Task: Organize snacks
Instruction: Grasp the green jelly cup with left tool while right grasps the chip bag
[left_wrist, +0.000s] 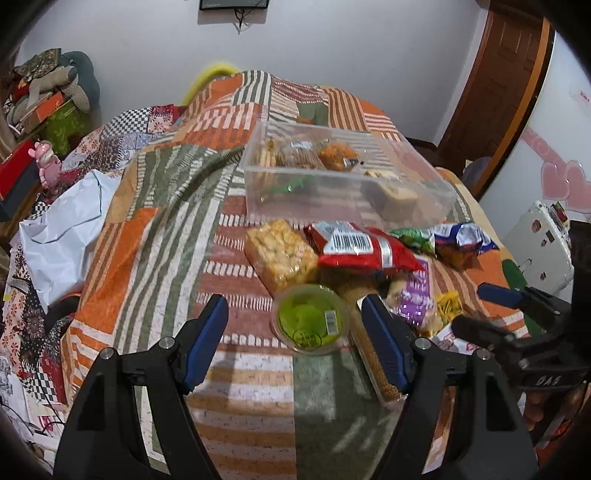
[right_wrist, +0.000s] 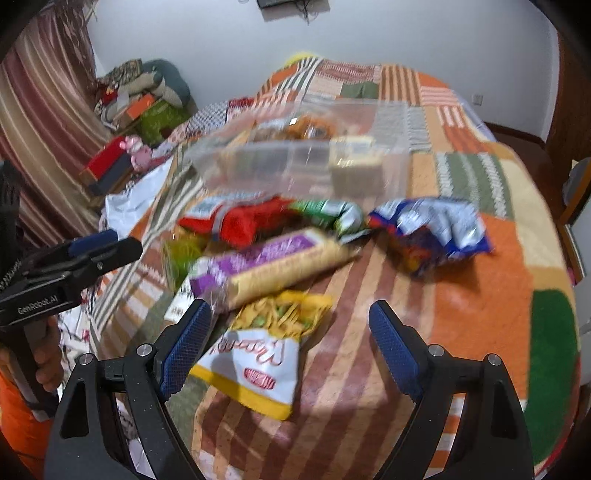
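We see a bed under a patchwork quilt of orange, green and white striped cloth, slightly rumpled. In the upper middle of the left view sits a clear hard-plastic bin, rectangular, with a few wrapped snacks inside. Below it, loose snacks lie in a heap: a glossy red bag with a barcode, a clear pack of puffed yellow squares, a crinkled blue bag and a round green tub with a see-through lid.

Our left gripper stands spread, its blue ribbed pads wide apart, and the tub lies between the fingertips, nearer the right one, touching neither.

In the right view, blurred, a long biscuit pack with a purple label lies across the middle. A flat white and yellow bag of noodle-like snack lies in the lower middle. Our right gripper is spread too; the bag rests just beside its left pad, nothing pinched.
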